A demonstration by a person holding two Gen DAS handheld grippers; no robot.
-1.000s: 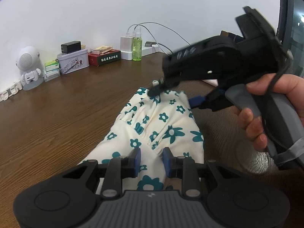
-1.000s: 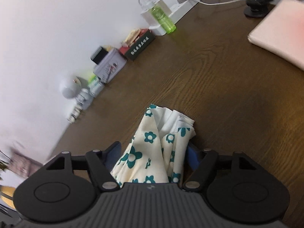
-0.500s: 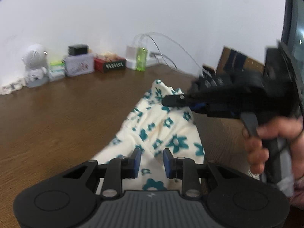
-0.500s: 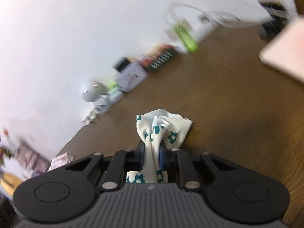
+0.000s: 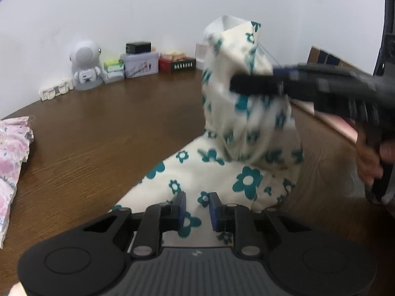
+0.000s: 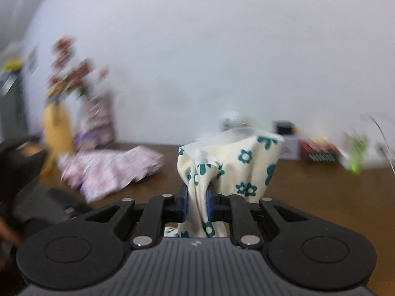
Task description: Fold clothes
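A cream garment with teal flowers (image 5: 246,180) lies on the brown table (image 5: 98,128). My left gripper (image 5: 197,208) sits low at the garment's near end, and cloth runs between its narrowly spaced blue pads. My right gripper (image 5: 238,83), held by a hand (image 5: 370,162), comes in from the right. It is shut on the garment's far end and holds it up above the table. In the right wrist view the bunched cloth (image 6: 237,167) stands out from between the shut fingers of my right gripper (image 6: 196,203).
A pink floral cloth (image 5: 12,162) lies at the table's left edge, also blurred in the right wrist view (image 6: 111,170). A white robot-shaped speaker (image 5: 85,66), tins and small boxes (image 5: 140,63) line the back wall. A pink flat item (image 5: 333,120) lies behind the right gripper.
My right gripper closed on the garment's far end, lifted it off the table and swung it up and leftward. My left gripper stayed at the near end.
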